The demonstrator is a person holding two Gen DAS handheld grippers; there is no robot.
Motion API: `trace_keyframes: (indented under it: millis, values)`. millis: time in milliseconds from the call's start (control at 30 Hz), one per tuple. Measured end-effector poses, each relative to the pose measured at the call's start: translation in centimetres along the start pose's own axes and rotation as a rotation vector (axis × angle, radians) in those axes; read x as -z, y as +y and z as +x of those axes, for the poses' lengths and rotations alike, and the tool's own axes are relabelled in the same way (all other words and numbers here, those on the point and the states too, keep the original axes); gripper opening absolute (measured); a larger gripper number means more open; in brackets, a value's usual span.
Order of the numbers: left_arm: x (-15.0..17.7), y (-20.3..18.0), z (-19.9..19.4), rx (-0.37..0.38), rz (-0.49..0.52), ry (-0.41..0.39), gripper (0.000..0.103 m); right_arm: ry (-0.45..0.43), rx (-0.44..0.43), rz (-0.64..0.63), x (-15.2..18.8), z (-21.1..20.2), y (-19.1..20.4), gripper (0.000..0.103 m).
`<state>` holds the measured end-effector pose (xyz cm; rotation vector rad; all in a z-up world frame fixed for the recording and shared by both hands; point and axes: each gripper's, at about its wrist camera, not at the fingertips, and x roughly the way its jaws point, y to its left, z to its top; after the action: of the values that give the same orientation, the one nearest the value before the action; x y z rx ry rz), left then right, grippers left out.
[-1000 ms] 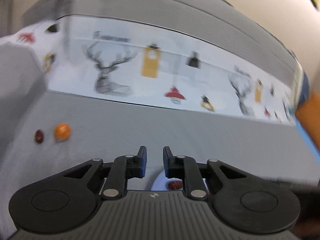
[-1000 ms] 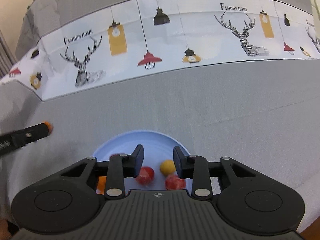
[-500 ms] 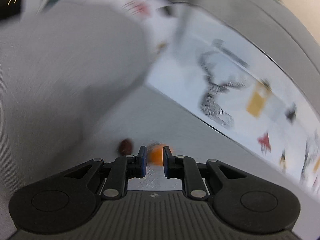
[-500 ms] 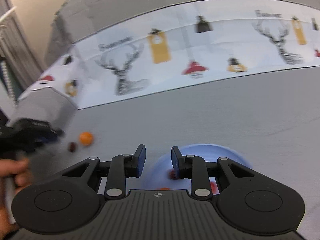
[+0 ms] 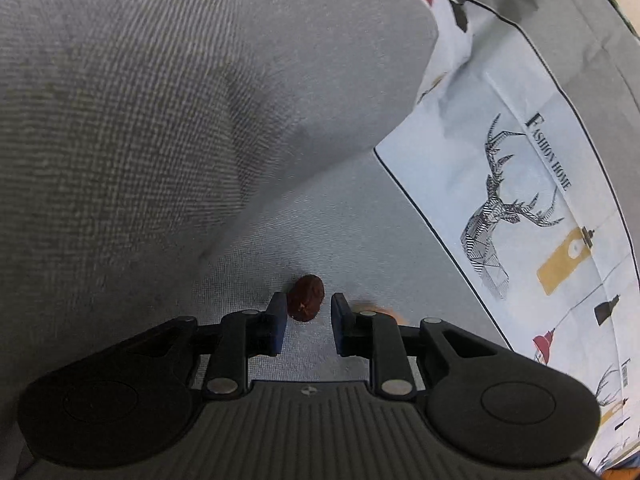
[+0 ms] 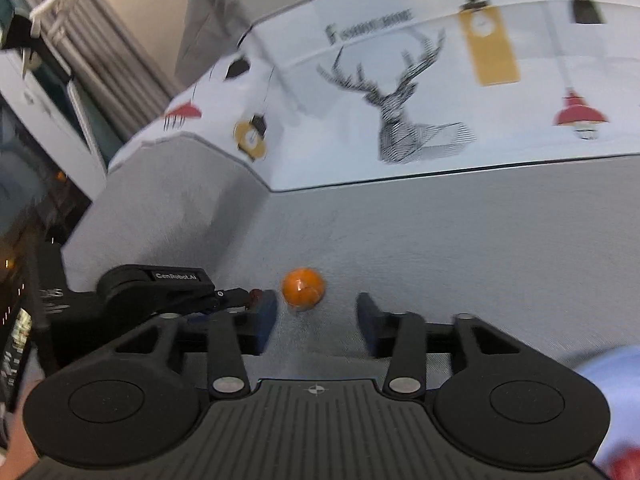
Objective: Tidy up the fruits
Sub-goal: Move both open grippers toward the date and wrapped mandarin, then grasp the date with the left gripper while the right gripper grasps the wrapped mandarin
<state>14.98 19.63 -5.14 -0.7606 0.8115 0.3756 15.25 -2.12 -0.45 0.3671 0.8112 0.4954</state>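
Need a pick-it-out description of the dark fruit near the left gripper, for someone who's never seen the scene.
Start at the grey sofa seat, in the corner where it meets the padded grey armrest. Two small fruits lie there side by side on the fabric. The target is the dark fruit, maroon-brown, oval and dull, right at the left gripper tips; its neighbour, the orange fruit, is round, glossy and bright.

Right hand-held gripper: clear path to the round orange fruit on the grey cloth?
Probably yes: the right hand-held gripper stands open, the round orange fruit just beyond its fingertips, nothing between.
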Motion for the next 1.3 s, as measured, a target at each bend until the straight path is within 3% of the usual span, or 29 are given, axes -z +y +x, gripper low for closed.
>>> trace_keyframes:
  millis: [233, 533, 633, 667, 700, 800, 967, 1300]
  values:
    - [-0.1, -0.2, 1.0, -0.005, 0.006, 0.015, 0.025, 0.049, 0.011, -0.117, -0.7, 6.3, 1.7, 0.061]
    - [-0.4, 0.3, 1.6, -0.006, -0.035, 0.025, 0.025, 0.131, -0.007, -0.234, -0.5, 10.8, 3.2, 0.061]
    - [-0.4, 0.1, 1.7, 0.0, -0.03, 0.033, 0.025, 0.139, 0.013, -0.27, -0.2, 11.4, 3.6, 0.058]
    - [-0.4, 0.1, 1.7, 0.0, -0.026, 0.034, 0.025, 0.139, 0.021, -0.276, -0.2, 11.4, 3.6, 0.054]
    - [-0.4, 0.1, 1.8, -0.001, -0.024, 0.036, 0.025, 0.134, 0.03, -0.287, -0.3, 11.4, 3.6, 0.04]
    - [-0.5, 0.0, 2.1, -0.011, -0.02, 0.055, 0.025, 0.131, 0.023, -0.281, -0.5, 11.0, 3.4, 0.039]
    - [-0.7, -0.5, 2.6, -0.014, 0.009, 0.059, 0.025, 0.116, 0.088, -0.265, -1.1, 10.0, 2.7, 0.039]
    - [-0.1, -3.2, 3.0, -0.116, 0.223, 0.032, 0.027, 0.123, 0.13, -0.231, -1.9, 9.2, 2.0, 0.039]
